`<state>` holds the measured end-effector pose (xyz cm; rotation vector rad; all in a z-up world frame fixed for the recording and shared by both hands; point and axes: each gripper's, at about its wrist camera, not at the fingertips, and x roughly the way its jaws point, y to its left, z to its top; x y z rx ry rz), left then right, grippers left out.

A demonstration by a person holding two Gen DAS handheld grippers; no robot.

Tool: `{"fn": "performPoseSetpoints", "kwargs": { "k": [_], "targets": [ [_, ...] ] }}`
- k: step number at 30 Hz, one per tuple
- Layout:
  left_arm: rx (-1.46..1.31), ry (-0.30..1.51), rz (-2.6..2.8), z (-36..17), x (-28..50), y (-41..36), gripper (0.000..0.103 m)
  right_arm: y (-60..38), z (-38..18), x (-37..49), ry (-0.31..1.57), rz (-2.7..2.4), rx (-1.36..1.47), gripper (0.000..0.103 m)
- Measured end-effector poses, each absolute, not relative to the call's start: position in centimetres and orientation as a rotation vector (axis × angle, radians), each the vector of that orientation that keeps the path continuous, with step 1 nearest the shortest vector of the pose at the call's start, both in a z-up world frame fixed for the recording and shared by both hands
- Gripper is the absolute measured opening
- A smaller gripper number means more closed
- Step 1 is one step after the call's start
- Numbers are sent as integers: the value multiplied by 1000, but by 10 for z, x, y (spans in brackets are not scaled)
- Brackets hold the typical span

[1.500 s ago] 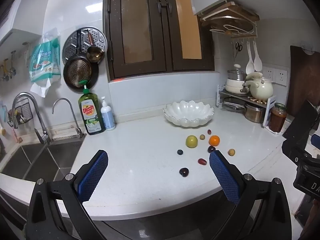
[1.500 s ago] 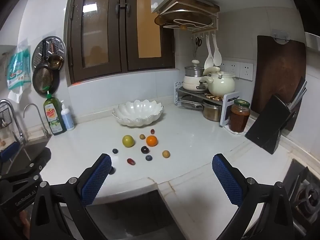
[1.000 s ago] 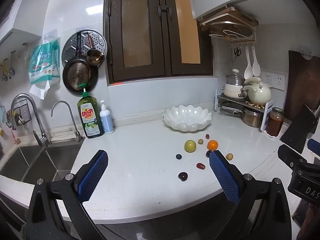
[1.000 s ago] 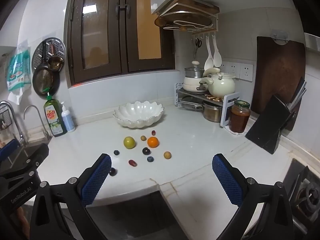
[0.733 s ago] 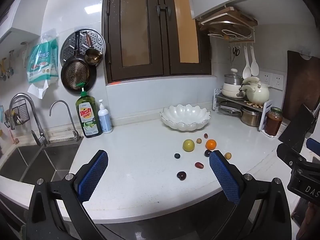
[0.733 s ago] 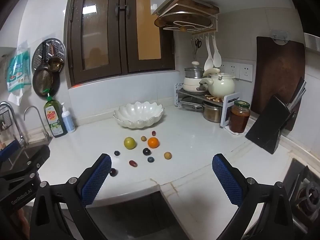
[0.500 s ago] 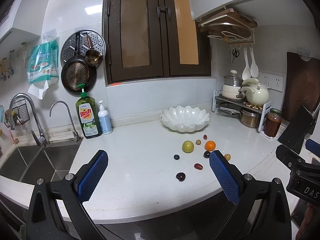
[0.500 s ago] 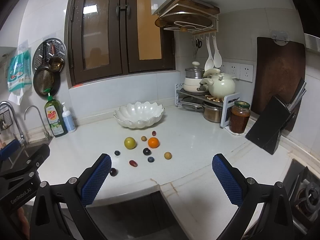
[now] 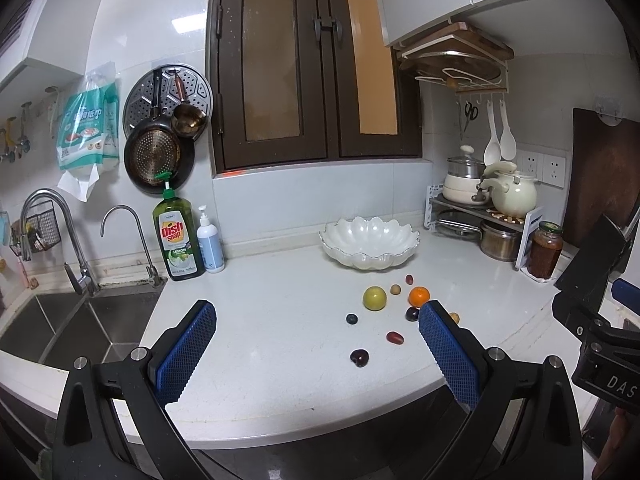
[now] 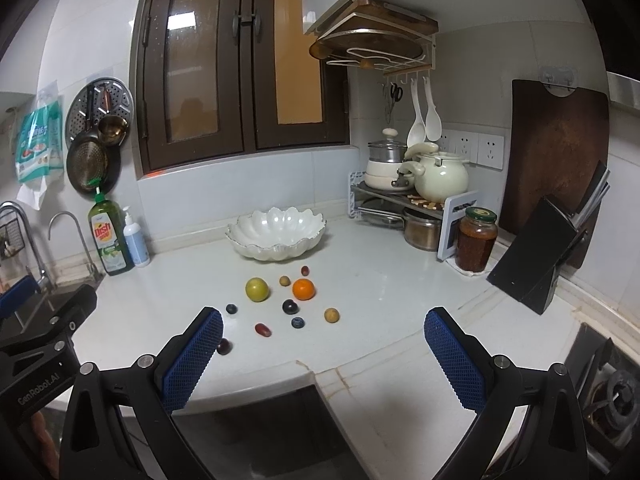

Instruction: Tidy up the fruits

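both views drawn back slightly, left gripper [image 9: 316, 354] and right gripper [image 10: 323, 354] wide, empty, fruits [image 10: 257, 289] loose before bowl [image 10: 276, 234]

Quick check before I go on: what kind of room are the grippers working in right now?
A home kitchen, by the look of it. A steel sink with faucets sits beside a dish soap bottle, pans hang on the tiled wall, and pots fill a corner rack near the white bowl.
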<state>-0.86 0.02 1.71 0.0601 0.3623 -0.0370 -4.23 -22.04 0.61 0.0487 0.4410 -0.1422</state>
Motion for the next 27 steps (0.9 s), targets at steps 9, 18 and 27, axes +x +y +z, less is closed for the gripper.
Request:
{"fn": "performPoseSetpoints", "kwargs": {
  "k": [9,18,27],
  "targets": [
    [61,362,-41,18,-8,0,103,-220,7,-42,440,-144,47,102],
    [62,364,-41,20,-6,-3,103,-221,8,-41,439,-141,49,102],
    [57,364,-45,20,-5,-3,103,-221,8,-41,439,-141,49,102]
  ]
}}
